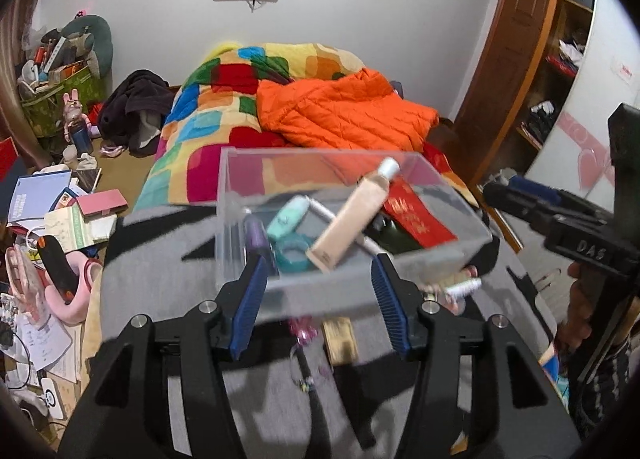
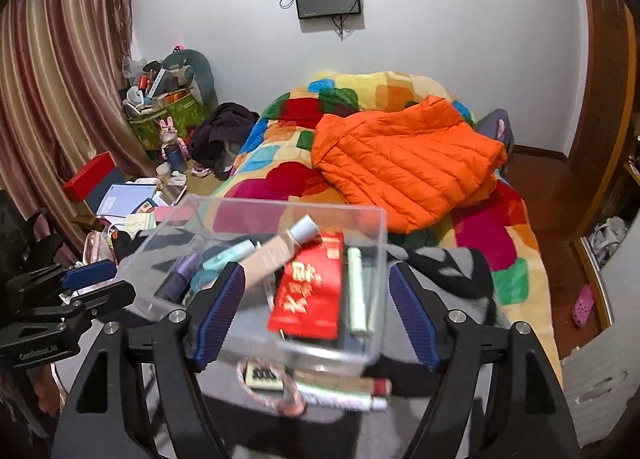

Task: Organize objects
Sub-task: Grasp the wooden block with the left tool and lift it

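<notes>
Both of my grippers stand wide with nothing between the blue pads: the left gripper low in its frame, the right gripper likewise. Just past them, mid-frame, a clear plastic box sits on the grey blanket, holding a beige tube, a red envelope and a mint tube. Loose small items lie blurred before it. Farther up, an orange jacket lies on the bed's colourful quilt.

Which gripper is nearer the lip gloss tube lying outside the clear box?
Right. The right gripper hovers just above the lip gloss tube; the left gripper sits farther off, at the clear box.
</notes>
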The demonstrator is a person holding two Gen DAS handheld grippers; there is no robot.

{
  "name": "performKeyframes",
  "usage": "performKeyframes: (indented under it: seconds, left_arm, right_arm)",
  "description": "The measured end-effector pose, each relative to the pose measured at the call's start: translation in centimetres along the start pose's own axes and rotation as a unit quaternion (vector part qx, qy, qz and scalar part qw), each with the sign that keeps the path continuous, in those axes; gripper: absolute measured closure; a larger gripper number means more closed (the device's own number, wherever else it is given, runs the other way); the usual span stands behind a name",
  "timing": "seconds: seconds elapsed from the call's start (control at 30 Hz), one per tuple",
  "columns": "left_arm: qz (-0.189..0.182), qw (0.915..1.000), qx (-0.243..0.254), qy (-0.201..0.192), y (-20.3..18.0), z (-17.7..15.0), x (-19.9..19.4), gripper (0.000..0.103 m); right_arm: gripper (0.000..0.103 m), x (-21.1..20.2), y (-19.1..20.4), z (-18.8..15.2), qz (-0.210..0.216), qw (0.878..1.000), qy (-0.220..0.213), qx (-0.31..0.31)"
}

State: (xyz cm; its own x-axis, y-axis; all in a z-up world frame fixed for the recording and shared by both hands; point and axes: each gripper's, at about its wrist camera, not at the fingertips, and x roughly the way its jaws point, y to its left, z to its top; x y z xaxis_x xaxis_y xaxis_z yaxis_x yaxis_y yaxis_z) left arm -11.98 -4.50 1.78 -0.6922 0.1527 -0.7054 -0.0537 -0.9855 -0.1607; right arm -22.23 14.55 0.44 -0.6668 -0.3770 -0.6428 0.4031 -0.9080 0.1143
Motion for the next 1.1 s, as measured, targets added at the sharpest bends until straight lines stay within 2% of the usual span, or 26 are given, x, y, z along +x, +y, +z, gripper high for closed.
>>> performKeyframes:
  seconds: [0.17, 0.4, 0.53, 0.63, 0.7, 0.8, 0.9, 0.97, 1.1]
  left_arm:
    - [-0.012, 0.9995, 0.002, 0.028, -1.0, -2.3, 0.9, 0.049]
    - [-0.031, 0.9961, -0.001, 0.082, -2.0, -5.2, 3.9, 0.049]
    - [-0.036, 0.9947, -0.002, 0.096, -2.3, -5.8, 4.9, 0.055]
    - [-0.032, 0.9946, -0.001, 0.099, -2.3, -5.7, 5.6, 0.057]
    - [-0.023, 0.9947, 0.001, 0.1, -2.3, -5.5, 6.0, 0.057]
    - [0.006, 0.9951, 0.014, 0.098, -2.4, -5.4, 6.8, 0.059]
    - [0.013, 0.9955, 0.025, 0.09, -2.8, -5.5, 7.0, 0.06]
    - [0.016, 0.9956, 0.032, 0.087, -3.0, -5.6, 7.0, 0.075]
    - [0.002, 0.9961, 0.027, 0.084, -2.7, -5.7, 6.8, 0.079]
  right_arm:
    - [0.031, -1.1, -1.0, -2.6, 0.002, 1.0, 0.014, 0.019]
    - [0.031, 0.3, -1.1, -7.3, 0.009, 0.997, 0.068, 0.04]
    - [0.031, 1.6, -0.5, -9.1, 0.025, 0.994, 0.095, 0.047]
    - [0.042, 2.5, 0.0, -10.0, 0.034, 0.992, 0.112, 0.048]
    - [0.053, 3.2, 0.3, -10.2, 0.041, 0.991, 0.121, 0.046]
    - [0.059, 4.1, 0.7, -10.3, 0.041, 0.99, 0.125, 0.046]
    - [0.067, 4.5, 0.8, -10.2, 0.042, 0.99, 0.123, 0.053]
    - [0.071, 4.9, 0.7, -10.0, 0.043, 0.989, 0.124, 0.061]
    - [0.088, 5.1, 0.5, -10.0, 0.039, 0.989, 0.12, 0.074]
